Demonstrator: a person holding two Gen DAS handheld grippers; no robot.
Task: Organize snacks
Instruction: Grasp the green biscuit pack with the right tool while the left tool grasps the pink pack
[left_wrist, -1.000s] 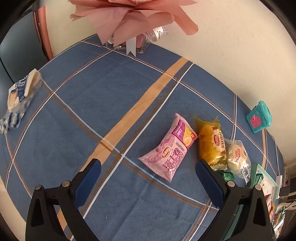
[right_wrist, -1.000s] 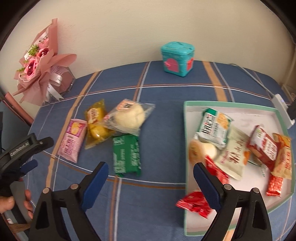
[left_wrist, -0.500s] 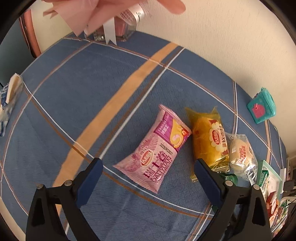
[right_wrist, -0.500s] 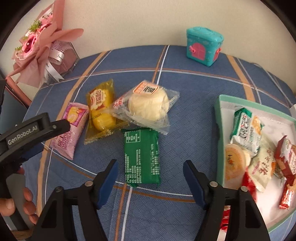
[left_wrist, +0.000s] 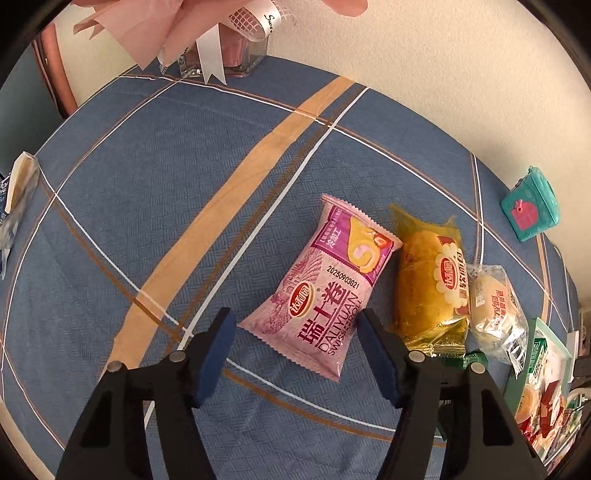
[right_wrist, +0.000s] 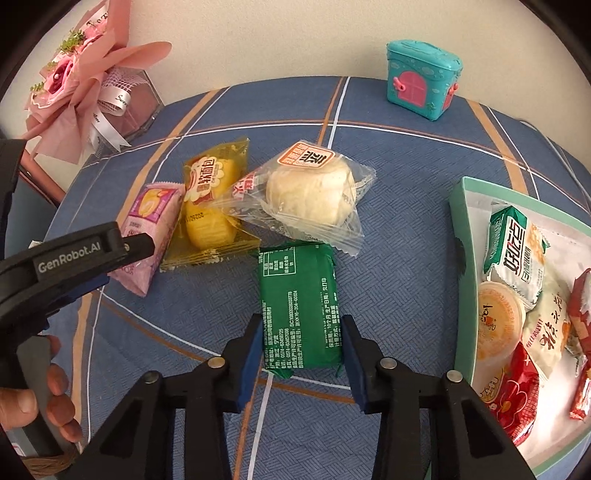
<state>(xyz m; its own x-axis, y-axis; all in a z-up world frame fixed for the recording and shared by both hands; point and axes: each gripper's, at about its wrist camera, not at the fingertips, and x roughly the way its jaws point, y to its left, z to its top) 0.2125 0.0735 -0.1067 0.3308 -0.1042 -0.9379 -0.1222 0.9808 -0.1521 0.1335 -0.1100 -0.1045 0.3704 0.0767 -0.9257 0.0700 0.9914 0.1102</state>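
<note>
while the flower bouquet (right_wrist: 79, 79) sits far off at the left, the left gripper (left_wrist: 293, 334) is spread wide around the near end of the pink swiss roll pack (left_wrist: 325, 291), not touching it. next come the yellow soft bread pack (right_wrist: 208, 206) and the clear-wrapped round bun (right_wrist: 306, 194). the right gripper (right_wrist: 301, 341) has its blue pads right beside both long sides of the green snack pack (right_wrist: 299, 306), nearly clenched; i cannot tell if they press it. at the right is the green tray (right_wrist: 460, 236), already full of snacks. i think a good grab means squeezing gently at the middle, so the soft packs do not squash or slip, then lifting straight up.
</note>
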